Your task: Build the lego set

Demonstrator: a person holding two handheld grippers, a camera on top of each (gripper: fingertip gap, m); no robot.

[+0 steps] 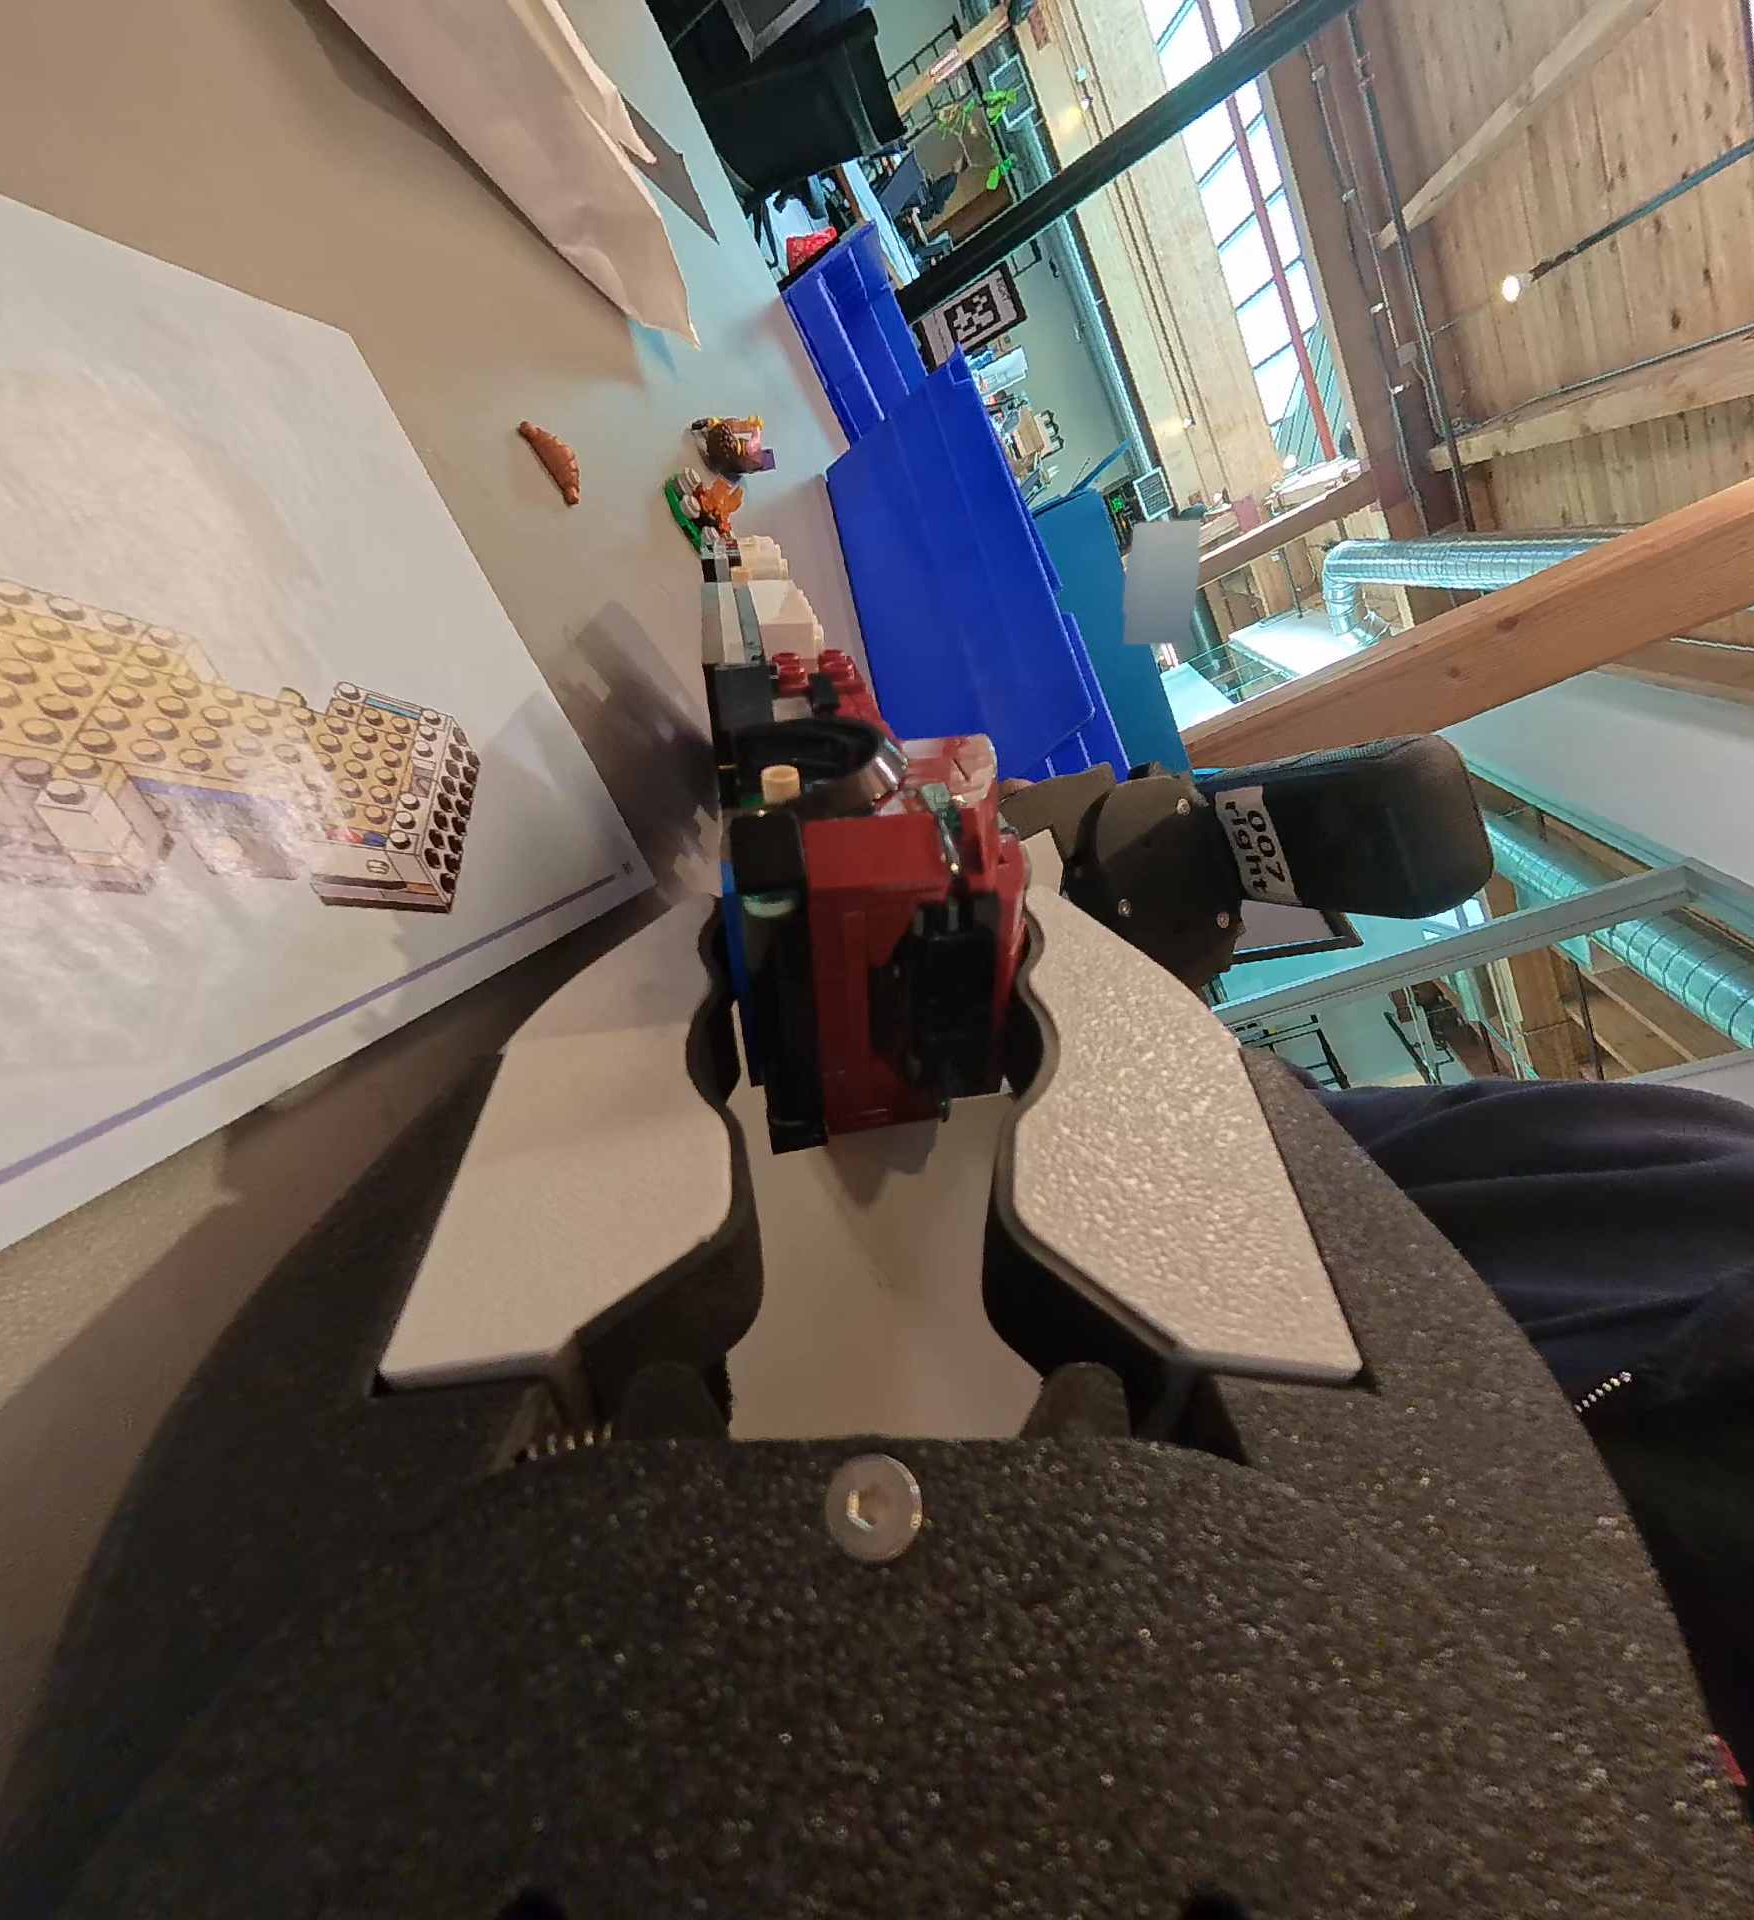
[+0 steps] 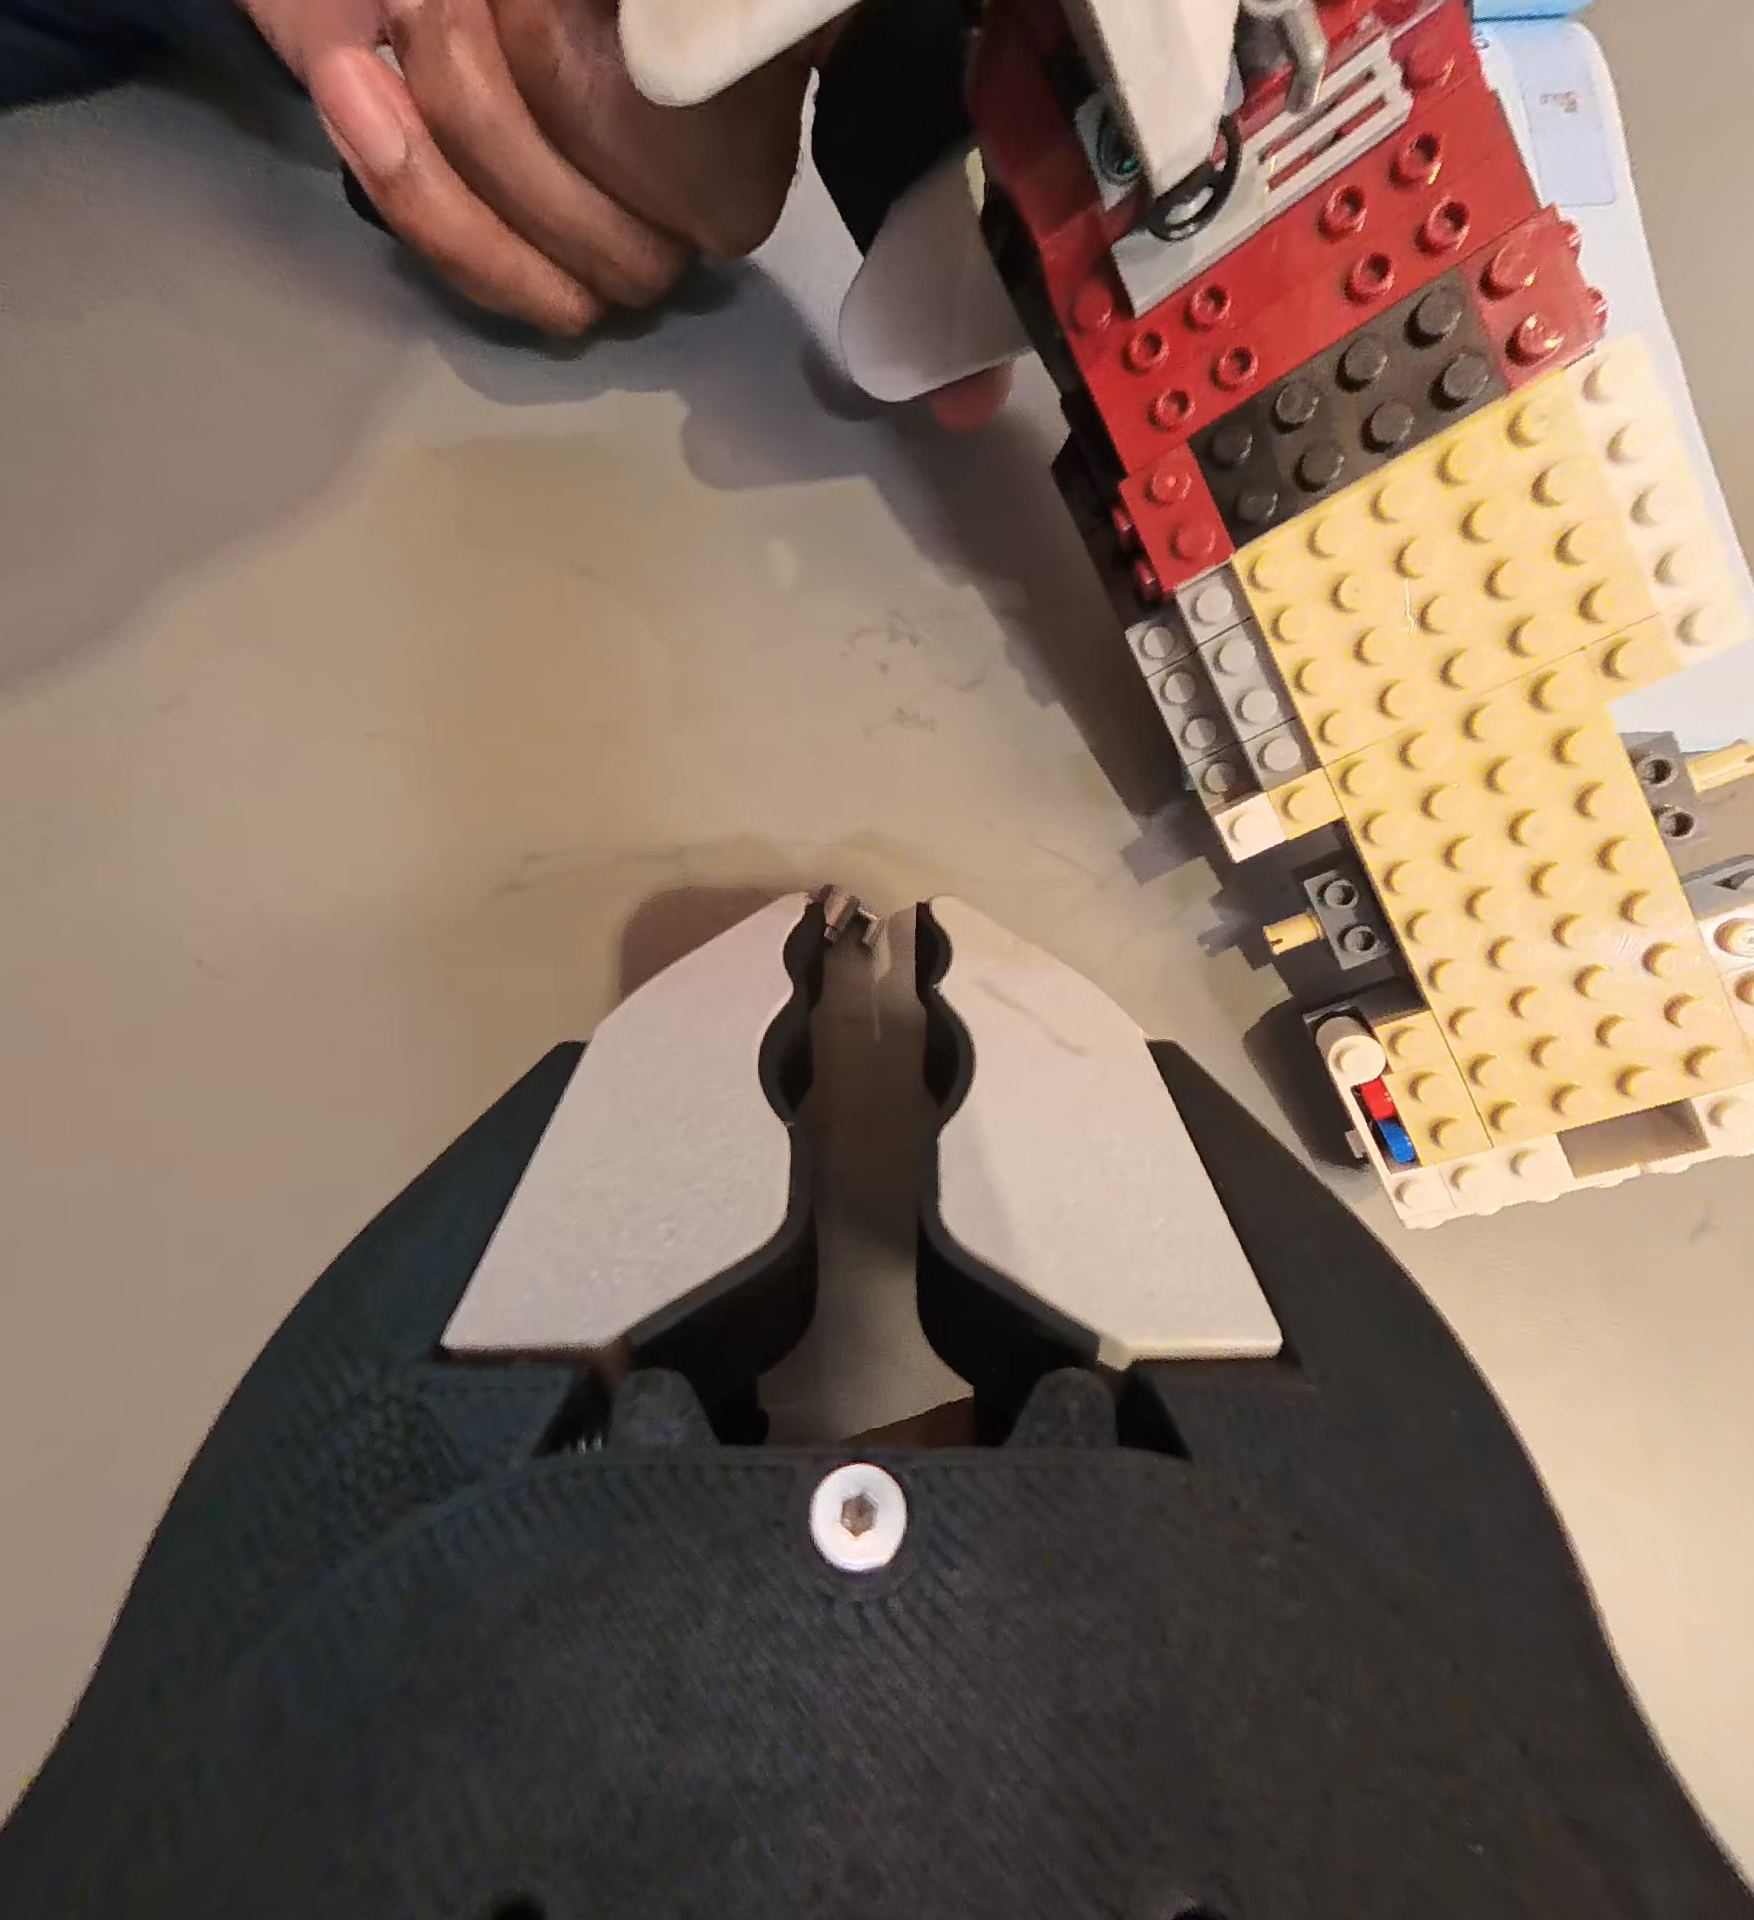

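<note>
While my left gripper (image 1: pixel 868 997) clamps the dark-red end of the long red, black and tan toy-brick model (image 2: pixel 1455 644) at one o'clock on the tabletop (image 2: pixel 437 675), my right gripper (image 2: pixel 857 925) pinches one tiny grey brick piece (image 2: pixel 845 923). Rigid, light and easily snapped apart, the model seems best held at its thick red block.

Tiny grey piece (image 2: pixel 845 923) (kind unclear) at claw tips.

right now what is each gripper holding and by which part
Left gripper clamps the brick model by its dark red end. Right gripper pinches a tiny grey piece at its fingertips.
</note>
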